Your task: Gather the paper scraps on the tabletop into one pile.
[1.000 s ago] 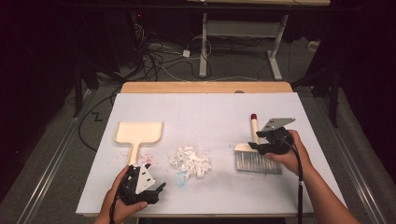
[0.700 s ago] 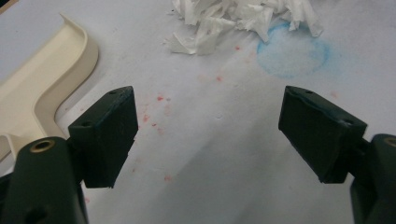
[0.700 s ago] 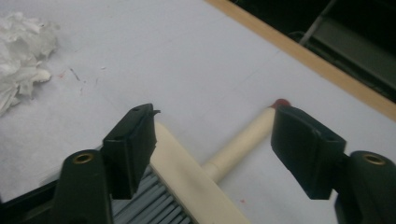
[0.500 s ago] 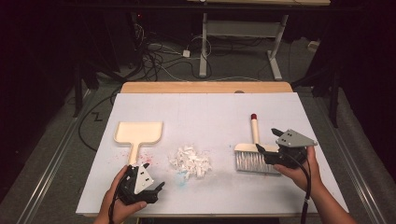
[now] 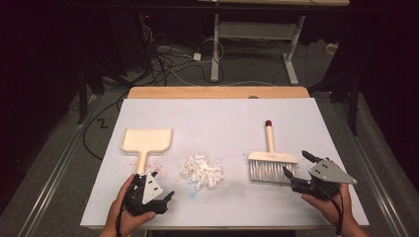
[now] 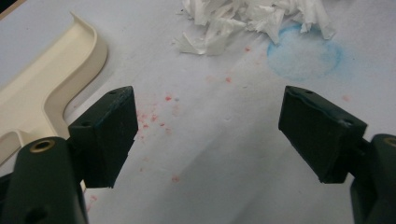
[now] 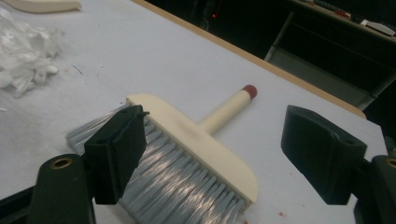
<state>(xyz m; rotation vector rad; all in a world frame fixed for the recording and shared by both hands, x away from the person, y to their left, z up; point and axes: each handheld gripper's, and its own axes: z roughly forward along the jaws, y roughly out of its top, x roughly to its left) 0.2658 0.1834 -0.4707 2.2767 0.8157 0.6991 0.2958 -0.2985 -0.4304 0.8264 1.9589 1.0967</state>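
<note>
White-covered table (image 5: 217, 118) on dark floor, cables trailing behind: sweeping set lying ready, nothing yet gathered.

Lying at centre: heap of shredded paper (image 5: 201, 171), unswept, clear of both tools. Resting to its left: cream dustpan (image 5: 146, 140), empty, handle pointing toward left gripper (image 5: 160, 190), jaws spread wide and holding nothing, hovering just beside that handle. Resting to its right: hand brush (image 5: 271, 160), bristles toward the person, red-tipped handle pointing away; right gripper (image 5: 299, 165) sitting near the bristles, jaws spread apart, gripping nothing. Judging progress: barely begun. Remaining: taking up brush and dustpan, sweeping paper into the pan.
</note>
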